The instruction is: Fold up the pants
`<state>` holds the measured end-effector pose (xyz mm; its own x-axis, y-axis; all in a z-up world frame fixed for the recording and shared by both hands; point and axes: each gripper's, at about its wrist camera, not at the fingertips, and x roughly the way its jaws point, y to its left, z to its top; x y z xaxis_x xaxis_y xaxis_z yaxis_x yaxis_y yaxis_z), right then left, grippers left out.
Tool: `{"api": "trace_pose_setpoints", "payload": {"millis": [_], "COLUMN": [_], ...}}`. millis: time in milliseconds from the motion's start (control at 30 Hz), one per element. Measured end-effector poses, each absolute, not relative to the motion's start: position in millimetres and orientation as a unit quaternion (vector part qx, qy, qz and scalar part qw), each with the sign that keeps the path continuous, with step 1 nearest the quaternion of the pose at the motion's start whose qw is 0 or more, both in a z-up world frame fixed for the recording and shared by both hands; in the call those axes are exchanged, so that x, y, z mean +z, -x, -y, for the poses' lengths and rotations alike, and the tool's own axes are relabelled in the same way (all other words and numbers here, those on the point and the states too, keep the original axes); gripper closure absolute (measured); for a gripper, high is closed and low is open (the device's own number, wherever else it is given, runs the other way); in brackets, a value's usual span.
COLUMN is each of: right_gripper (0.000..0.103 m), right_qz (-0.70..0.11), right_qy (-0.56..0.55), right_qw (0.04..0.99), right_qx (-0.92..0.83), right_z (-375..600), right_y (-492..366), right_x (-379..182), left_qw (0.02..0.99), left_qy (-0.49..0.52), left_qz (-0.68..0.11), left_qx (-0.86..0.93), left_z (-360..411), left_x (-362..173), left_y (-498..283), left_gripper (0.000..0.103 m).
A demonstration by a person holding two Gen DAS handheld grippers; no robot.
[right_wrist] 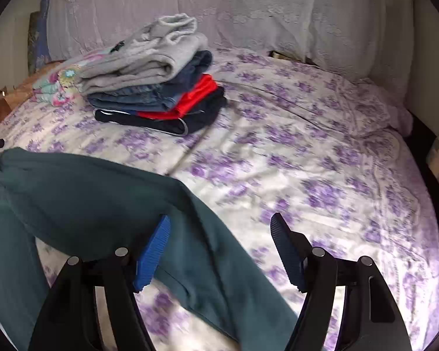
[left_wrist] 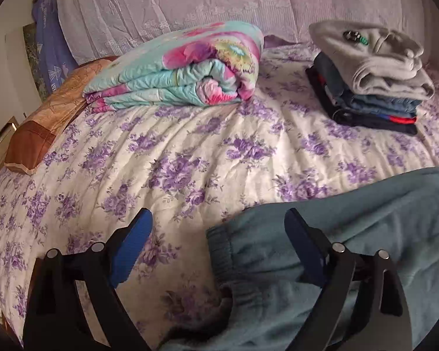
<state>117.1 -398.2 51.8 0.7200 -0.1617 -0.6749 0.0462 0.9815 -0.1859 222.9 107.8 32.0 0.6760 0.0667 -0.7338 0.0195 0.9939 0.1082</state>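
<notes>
While the teal pants (right_wrist: 108,204) lay spread on the bed (right_wrist: 307,161), your left gripper (left_wrist: 218,245) hung spread over their cuff. Your right gripper (right_wrist: 221,251) was spread too, pinching nothing.

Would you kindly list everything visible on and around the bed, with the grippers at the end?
teal pants: one, teal-green, spread unfolded on the near part of the bed, elastic cuff between the left fingers
bedspread: one, white with purple flowers, covering the bed
folded quilt: one, turquoise and pink floral, far left of the bed
clothes stack: one pile, grey on top, then denim blue, red and navy, far side of the bed
brown pillow: one, orange-brown, left edge beside the quilt
lilac cover: one, pale lilac lace, draped behind the bed
left gripper: black with blue fingers, open, over the pants cuff
right gripper: black with blue fingers, open, over the pants edge
</notes>
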Motion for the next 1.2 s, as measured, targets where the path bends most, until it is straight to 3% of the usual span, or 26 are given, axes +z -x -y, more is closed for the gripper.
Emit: {"api": "trace_pose_setpoints", "payload": {"millis": [133,200,400,433,533,567,600,633,733,767,900,933,1033,1067,1100,1200], "right_gripper": [0.031,0.031,0.035,0.039,0.068,0.093,0.098,0.098,0.098,0.098,0.098,0.098,0.068,0.053,0.032,0.024], "right_qz": [-0.388,-0.383,-0.381,-0.396,-0.414,-0.41,-0.398,-0.383,-0.344,-0.339,-0.363,-0.389,-0.426,-0.401,-0.388,-0.352], "right_qy": [0.005,-0.009,0.09,0.11,0.133,0.128,0.118,0.1,0.054,0.044,0.008,-0.017,-0.056,-0.062,-0.072,-0.144], "right_qw": [0.916,0.919,0.918,0.91,0.898,0.9,0.907,0.915,0.93,0.93,0.913,0.902,0.878,0.887,0.892,0.903], "right_qx": [-0.102,-0.096,-0.062,-0.06,-0.063,-0.07,-0.075,-0.077,-0.121,-0.135,-0.186,-0.188,-0.212,-0.22,-0.222,-0.202], "right_z": [464.3,474.4,421.1,415.3,412.1,415.0,420.2,428.6,469.4,482.8,535.5,549.6,573.6,574.5,575.6,595.6], "right_y": [-74.9,-48.4,10.2,8.8,0.1,-2.4,-4.0,-5.5,-24.5,-37.5,-105.3,-123.7,-146.8,-140.8,-134.8,-116.6], "right_x": [53.3,48.5,15.2,6.0,-6.8,-1.7,7.5,19.2,53.5,60.5,52.5,40.3,1.0,-0.8,-2.4,-0.3], "left_qw": [0.888,0.893,0.894,0.894,0.895,0.895,0.896,0.897,0.901,0.903,0.905,0.903,0.889,0.887,0.888,0.898], "left_qy": [-0.053,-0.036,-0.029,-0.034,-0.035,-0.031,-0.028,-0.025,-0.019,-0.021,-0.019,-0.015,0.011,0.026,0.04,0.043], "left_qz": [-0.457,-0.449,-0.447,-0.446,-0.445,-0.445,-0.444,-0.442,-0.434,-0.429,-0.424,-0.427,-0.454,-0.459,-0.456,-0.437], "left_qx": [0.014,0.008,0.011,0.015,0.018,0.018,0.017,0.015,0.011,0.018,0.044,0.052,0.058,0.05,0.041,0.016], "left_z": [-101.8,-106.6,-110.2,-107.7,-107.2,-108.4,-109.3,-110.0,-108.5,-107.4,-108.2,-110.1,-122.7,-128.4,-134.3,-144.9], "left_x": [-6.1,-2.8,-5.9,-5.9,-5.3,-4.7,-3.7,-1.9,10.0,15.1,27.9,27.5,19.5,18.6,20.8,33.7], "left_y": [-247.5,-245.4,-246.4,-245.9,-244.3,-243.7,-242.4,-241.6,-242.7,-245.6,-267.7,-273.8,-284.7,-282.4,-277.6,-261.2], "left_gripper": [0.018,0.023,0.024,0.023,0.023,0.023,0.025,0.028,0.056,0.071,0.083,0.083,0.084,0.083,0.083,0.078]}}
